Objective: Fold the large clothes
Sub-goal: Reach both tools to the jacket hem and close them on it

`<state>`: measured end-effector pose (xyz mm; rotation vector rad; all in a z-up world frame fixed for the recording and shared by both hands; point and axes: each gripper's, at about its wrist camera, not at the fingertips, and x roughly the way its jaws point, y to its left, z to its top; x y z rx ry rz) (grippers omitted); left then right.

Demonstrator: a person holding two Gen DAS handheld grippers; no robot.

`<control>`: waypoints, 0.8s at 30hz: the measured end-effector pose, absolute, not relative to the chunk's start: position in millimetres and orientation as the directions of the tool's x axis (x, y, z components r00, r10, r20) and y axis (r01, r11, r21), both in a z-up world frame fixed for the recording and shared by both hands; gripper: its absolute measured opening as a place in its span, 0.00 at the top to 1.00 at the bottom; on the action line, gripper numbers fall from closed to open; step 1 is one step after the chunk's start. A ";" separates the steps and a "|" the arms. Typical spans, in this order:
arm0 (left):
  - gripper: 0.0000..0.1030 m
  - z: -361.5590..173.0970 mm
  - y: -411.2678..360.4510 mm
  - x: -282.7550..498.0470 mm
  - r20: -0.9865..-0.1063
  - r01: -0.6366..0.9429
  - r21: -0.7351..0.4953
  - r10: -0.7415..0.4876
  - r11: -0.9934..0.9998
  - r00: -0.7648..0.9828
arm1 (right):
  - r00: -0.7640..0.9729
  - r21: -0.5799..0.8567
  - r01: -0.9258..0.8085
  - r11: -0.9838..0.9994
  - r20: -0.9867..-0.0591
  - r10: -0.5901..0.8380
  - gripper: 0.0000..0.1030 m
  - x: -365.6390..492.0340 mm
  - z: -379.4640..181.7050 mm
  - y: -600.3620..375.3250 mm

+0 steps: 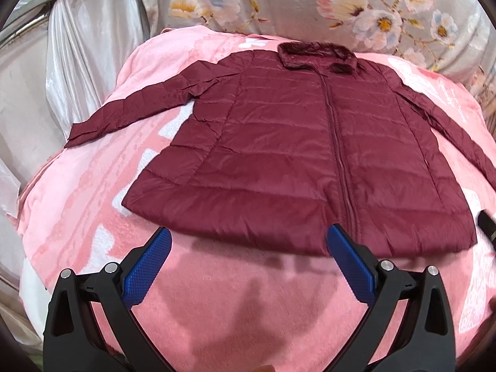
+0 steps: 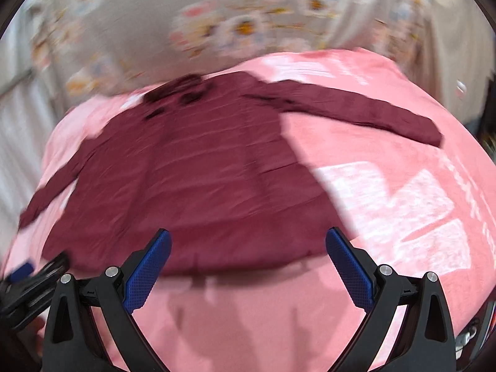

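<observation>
A dark red quilted jacket [image 1: 294, 155] lies flat and zipped, front up, on a pink blanket [image 1: 232, 294], collar far, both sleeves spread out. My left gripper [image 1: 248, 235] is open and empty, hovering just before the jacket's near hem. In the blurred right wrist view the jacket [image 2: 192, 179] fills the middle, its right sleeve [image 2: 356, 108] stretched to the right. My right gripper [image 2: 248, 238] is open and empty over the near hem. The left gripper shows at that view's lower left [image 2: 28, 279]. A dark piece of the right gripper shows at the left wrist view's right edge [image 1: 486, 223].
A grey floral cloth [image 1: 310, 3] rises behind the blanket. White satin drapes [image 1: 77, 46] hang at the left. The blanket [image 2: 387, 201] has white patterned patches to the right of the jacket.
</observation>
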<state>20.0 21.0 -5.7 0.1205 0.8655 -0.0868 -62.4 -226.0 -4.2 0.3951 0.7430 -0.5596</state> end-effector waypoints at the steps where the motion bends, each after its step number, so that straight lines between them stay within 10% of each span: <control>1: 0.05 -5.5 23.1 25.3 -0.763 0.115 0.065 -0.025 0.991 0.646 | 0.589 0.168 0.640 0.750 -0.734 -0.338 0.05 -64.4 -5.8 -250.9; 16: 0.05 -20.6 40.2 108.8 -0.799 0.005 0.065 0.049 0.998 0.599 | 0.462 0.390 0.886 0.251 -0.797 -0.389 0.06 -82.7 -57.4 -534.0; 22: 0.05 -29.0 43.0 135.3 -0.818 -0.012 0.035 0.035 0.999 0.574 | 0.340 0.286 0.940 0.185 -0.807 -0.482 0.34 -64.7 -71.5 -560.6; 24: 0.05 -31.0 44.3 142.2 -0.817 -0.021 0.043 0.047 0.999 0.575 | 0.341 0.273 0.940 0.205 -0.796 -0.501 0.75 -52.2 -68.5 -566.4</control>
